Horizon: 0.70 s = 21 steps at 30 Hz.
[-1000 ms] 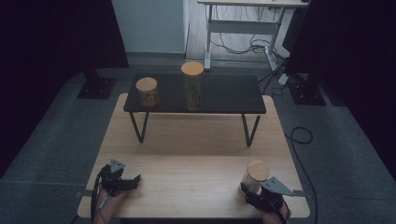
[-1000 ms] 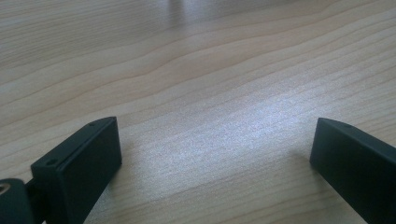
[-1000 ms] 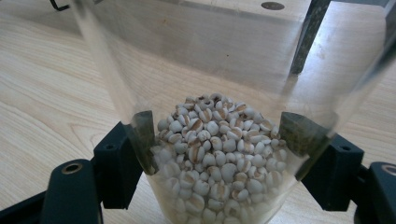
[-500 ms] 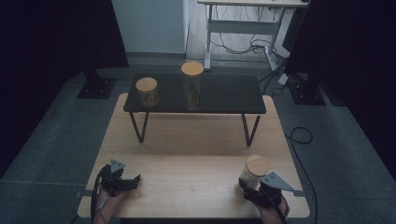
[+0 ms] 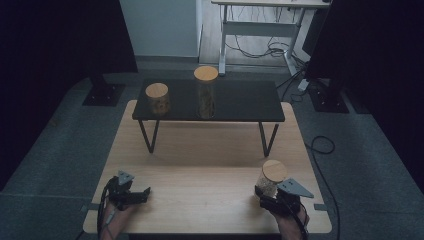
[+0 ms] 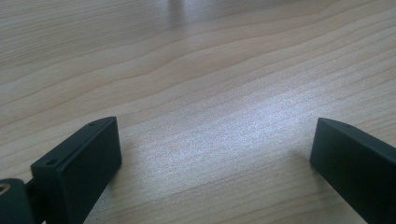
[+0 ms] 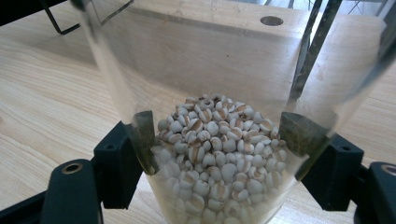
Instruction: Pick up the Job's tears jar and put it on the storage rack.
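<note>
Your right gripper [image 5: 271,191] has the jar [image 5: 270,179] clamped; left gripper [image 5: 146,191] idle.
Taking the black shelf [image 5: 240,102] as landmark: left gripper sits near-left of it on the worktop [image 5: 200,155], fingers [image 6: 79,163] wide apart, nothing between. Right fingers [image 7: 140,140] squeeze the grain-filled, wooden-lidded jar, near-right of the shelf.

Left tool [image 5: 131,194] rests low with jaws spread wide and empty; right tool [image 5: 274,194], held in the person's hand, has jaws clamped tight.
</note>
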Available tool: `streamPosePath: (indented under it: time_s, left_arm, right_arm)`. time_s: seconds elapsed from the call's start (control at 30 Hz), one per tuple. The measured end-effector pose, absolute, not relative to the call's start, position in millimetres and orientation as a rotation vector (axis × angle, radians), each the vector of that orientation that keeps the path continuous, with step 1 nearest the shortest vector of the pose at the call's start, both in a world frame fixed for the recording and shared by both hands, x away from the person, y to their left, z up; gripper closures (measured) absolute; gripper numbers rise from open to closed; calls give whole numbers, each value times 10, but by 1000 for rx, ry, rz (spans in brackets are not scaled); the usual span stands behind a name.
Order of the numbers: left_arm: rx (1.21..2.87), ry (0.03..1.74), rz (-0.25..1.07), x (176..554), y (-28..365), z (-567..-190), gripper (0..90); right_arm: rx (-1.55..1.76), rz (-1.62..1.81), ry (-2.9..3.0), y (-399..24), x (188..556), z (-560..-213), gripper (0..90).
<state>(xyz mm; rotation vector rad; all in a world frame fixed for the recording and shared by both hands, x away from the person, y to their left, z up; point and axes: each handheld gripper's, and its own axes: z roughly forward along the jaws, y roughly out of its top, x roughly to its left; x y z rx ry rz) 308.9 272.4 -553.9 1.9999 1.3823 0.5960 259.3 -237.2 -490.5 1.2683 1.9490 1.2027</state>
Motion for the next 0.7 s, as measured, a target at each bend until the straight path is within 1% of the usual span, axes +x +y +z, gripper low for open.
streamPosePath:
  time_s: [0.7]
  left_arm:
    - [2000, 1382, 597, 3089, 2724, -5539, 17]
  right_arm:
    - [1292, 1192, 1942, -2346, 2729, -4736, 245]
